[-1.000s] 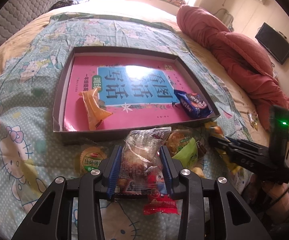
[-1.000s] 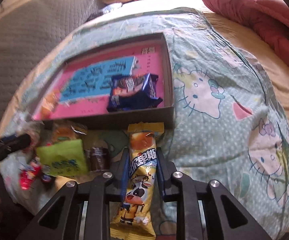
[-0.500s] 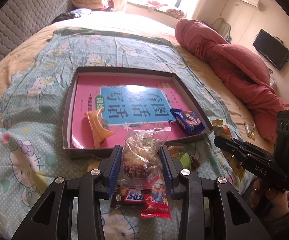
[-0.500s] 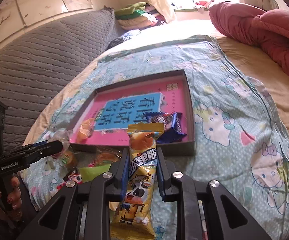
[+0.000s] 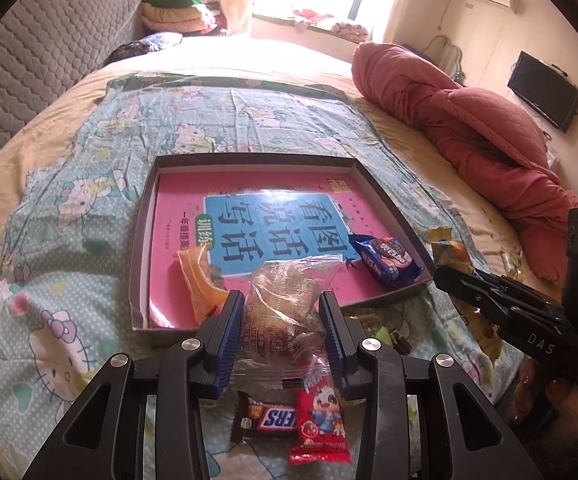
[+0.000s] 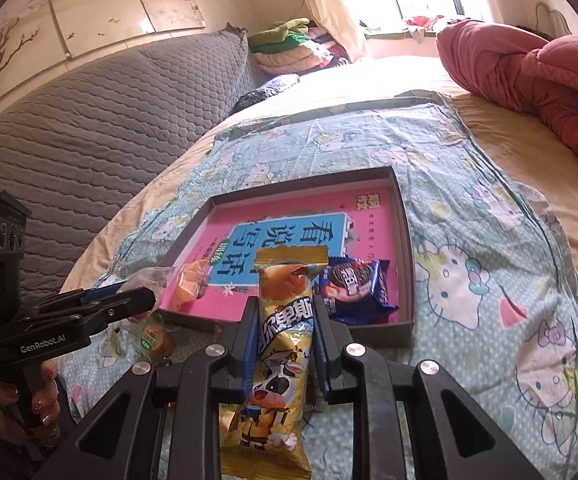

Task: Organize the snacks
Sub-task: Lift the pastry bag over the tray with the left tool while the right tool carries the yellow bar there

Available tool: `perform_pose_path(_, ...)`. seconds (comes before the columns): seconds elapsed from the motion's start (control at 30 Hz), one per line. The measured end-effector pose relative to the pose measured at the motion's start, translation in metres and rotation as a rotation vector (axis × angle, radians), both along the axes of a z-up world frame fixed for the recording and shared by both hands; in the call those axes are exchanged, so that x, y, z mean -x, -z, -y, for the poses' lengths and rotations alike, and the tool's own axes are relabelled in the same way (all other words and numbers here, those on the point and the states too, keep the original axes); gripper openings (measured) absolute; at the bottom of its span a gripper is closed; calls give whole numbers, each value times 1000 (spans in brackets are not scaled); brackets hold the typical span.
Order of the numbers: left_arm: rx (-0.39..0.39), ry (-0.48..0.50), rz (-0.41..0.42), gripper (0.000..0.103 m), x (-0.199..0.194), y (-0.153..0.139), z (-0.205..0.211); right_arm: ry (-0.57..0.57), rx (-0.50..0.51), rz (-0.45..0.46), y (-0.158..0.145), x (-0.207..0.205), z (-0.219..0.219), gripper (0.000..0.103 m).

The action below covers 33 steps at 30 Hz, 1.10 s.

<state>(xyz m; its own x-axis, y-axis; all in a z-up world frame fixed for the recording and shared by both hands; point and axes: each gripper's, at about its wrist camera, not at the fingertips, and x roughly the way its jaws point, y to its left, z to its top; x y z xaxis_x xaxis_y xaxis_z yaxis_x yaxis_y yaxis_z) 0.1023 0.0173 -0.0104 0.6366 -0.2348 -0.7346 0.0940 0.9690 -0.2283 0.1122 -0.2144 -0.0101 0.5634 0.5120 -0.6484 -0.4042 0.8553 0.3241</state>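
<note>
My left gripper (image 5: 283,300) is shut on a clear-wrapped pastry (image 5: 285,304), held in the air just in front of the shallow brown box (image 5: 143,216) on the bed. My right gripper (image 6: 285,308) is shut on a long yellow snack bar (image 6: 283,344), also raised at the box's near edge. Inside the box, on its pink and blue bottom, lie an orange packet (image 5: 199,280) and a blue cookie packet (image 5: 387,260). Under the left gripper lie a Snickers bar (image 5: 267,420) and a red packet (image 5: 321,424). Each gripper shows in the other's view: the right gripper (image 5: 441,276) and the left gripper (image 6: 145,298).
A teal cartoon-print sheet (image 5: 69,200) covers the bed. A red quilt (image 5: 469,128) is bunched at the right. A grey padded headboard (image 6: 89,120) stands on the left. More snacks (image 6: 155,338) lie in front of the box. A hand (image 6: 37,400) holds the left gripper's handle.
Both grippers have lifted with their snacks and tilted upward, so more of the room shows. The Snickers bar and red packet have come into view beneath the left gripper.
</note>
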Motion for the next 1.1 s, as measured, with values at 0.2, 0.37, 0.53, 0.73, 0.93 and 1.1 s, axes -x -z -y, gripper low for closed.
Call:
perform_pose_path(0.2, -6, -15, -10, 39, -9, 6, -3, -14, -8, 3, 0, -3, -4, 24)
perform_pose_path(0.37, -2, -32, -14, 39, -16, 10, -6, -11, -12, 10, -1, -11, -5, 24)
perform_pose_path(0.53, -1, -43, -14, 39, -23, 13, -8, -3, -14, 6, 0, -18, -3, 24)
perform_pose_path(0.73, -11, -42, -25, 39, -30, 20, -5, -4, -3, 14, 1, -27, -6, 24)
perform_pose_path(0.93, -19, -43, -32, 39, -36, 25, -5, -19, 10, 16, 4, -38, -14, 24)
perform_pose_path(1.1, -21, -44, -39, 39, -43, 29, -5, -46, 36, 6, 12, -47, -25, 24)
